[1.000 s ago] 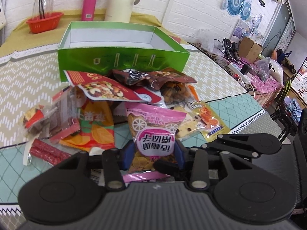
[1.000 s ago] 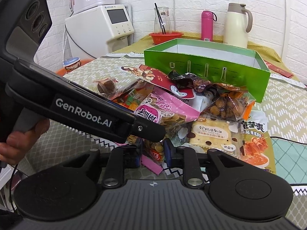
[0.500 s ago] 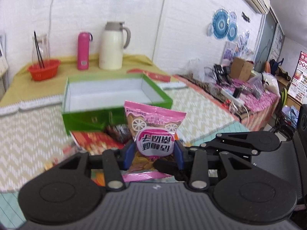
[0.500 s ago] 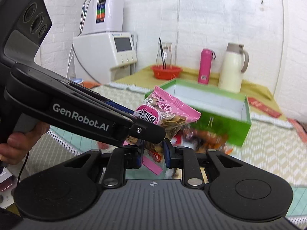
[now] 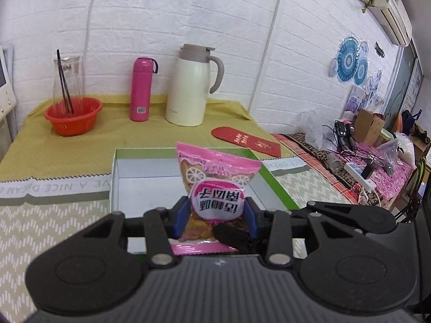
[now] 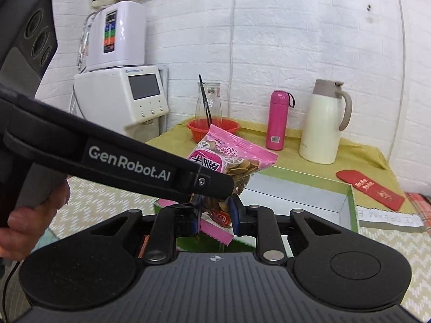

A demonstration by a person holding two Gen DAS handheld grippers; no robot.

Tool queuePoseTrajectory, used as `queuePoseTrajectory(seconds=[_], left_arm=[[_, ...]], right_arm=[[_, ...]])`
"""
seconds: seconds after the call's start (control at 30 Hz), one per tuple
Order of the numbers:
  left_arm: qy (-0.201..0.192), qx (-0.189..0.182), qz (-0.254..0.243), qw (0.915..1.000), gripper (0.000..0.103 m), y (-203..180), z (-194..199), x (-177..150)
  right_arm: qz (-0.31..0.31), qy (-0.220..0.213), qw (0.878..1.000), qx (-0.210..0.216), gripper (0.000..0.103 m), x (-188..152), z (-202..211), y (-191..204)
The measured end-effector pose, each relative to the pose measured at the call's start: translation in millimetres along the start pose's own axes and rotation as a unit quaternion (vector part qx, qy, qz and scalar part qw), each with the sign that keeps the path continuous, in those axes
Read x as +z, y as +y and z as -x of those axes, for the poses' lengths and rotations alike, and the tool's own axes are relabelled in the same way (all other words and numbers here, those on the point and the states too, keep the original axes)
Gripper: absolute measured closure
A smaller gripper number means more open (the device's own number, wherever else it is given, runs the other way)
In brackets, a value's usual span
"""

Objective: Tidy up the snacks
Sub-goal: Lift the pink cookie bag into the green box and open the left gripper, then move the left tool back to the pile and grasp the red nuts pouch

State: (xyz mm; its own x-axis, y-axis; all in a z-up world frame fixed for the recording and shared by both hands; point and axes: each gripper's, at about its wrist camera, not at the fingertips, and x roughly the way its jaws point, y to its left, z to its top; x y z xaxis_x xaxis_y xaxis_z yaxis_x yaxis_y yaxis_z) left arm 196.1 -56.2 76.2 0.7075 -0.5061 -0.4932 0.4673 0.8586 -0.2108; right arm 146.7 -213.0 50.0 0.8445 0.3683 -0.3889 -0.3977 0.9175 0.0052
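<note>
Both the left gripper point(image 5: 215, 216) and right gripper point(image 6: 216, 210) clench a puffy pink crinkle-edged plastic snack bag point(image 5: 215, 185), its clear window showing golden chips, the green cardboard box point(image 5: 112, 177) at twelve o'clock.

A glossy pink plastic-film snack bag point(image 5: 215, 188) is noted. The green box point(image 5: 272, 180) appears to be cardboard with a smooth white lining. Woven cloth covers the table point(image 5: 40, 231). The grippers' black plastic is seen as matt and ribbed.
</note>
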Motion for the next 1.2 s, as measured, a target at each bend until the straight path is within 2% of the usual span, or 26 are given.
queuePoseTrajectory(seconds=[0.3, 0.5, 0.57, 0.6, 0.63, 0.73, 0.83, 1.1, 1.2], left_arm=[[0.056, 0.002, 0.048, 0.9973, 0.063, 45, -68, 5], [0.078, 0.007, 0.050, 0.9956, 0.063, 56, -88, 0], [0.080, 0.007, 0.053, 0.9954, 0.062, 57, -90, 0], [0.075, 0.008, 0.056, 0.9956, 0.056, 57, -89, 0], [0.064, 0.007, 0.058, 0.9962, 0.041, 57, -86, 0], [0.009, 0.022, 0.054, 0.9982, 0.030, 52, -71, 2], [-0.021, 0.076, 0.030, 0.9965, 0.013, 41, -57, 5], [-0.047, 0.104, 0.023, 0.9932, 0.013, 31, -21, 4], [-0.055, 0.102, 0.021, 0.9930, 0.013, 24, -2, 4]], right_arm=[[-0.044, 0.062, 0.997, 0.017, 0.063, -5, -64, -21], [-0.071, 0.093, 0.993, 0.032, 0.063, -9, -85, -29], [-0.069, 0.099, 0.992, 0.033, 0.059, -9, -87, -30], [-0.066, 0.103, 0.992, 0.033, 0.057, -9, -87, -29], [-0.058, 0.108, 0.992, 0.030, 0.051, -8, -88, -28], [-0.030, 0.094, 0.995, 0.003, 0.000, -7, -81, -22], [-0.012, 0.067, 0.998, 0.001, 0.000, -5, -69, -21], [0.027, 0.050, 0.998, -0.020, 0.000, -4, -38, -6], [0.037, 0.033, 0.999, -0.020, 0.000, 1, -19, 1]])
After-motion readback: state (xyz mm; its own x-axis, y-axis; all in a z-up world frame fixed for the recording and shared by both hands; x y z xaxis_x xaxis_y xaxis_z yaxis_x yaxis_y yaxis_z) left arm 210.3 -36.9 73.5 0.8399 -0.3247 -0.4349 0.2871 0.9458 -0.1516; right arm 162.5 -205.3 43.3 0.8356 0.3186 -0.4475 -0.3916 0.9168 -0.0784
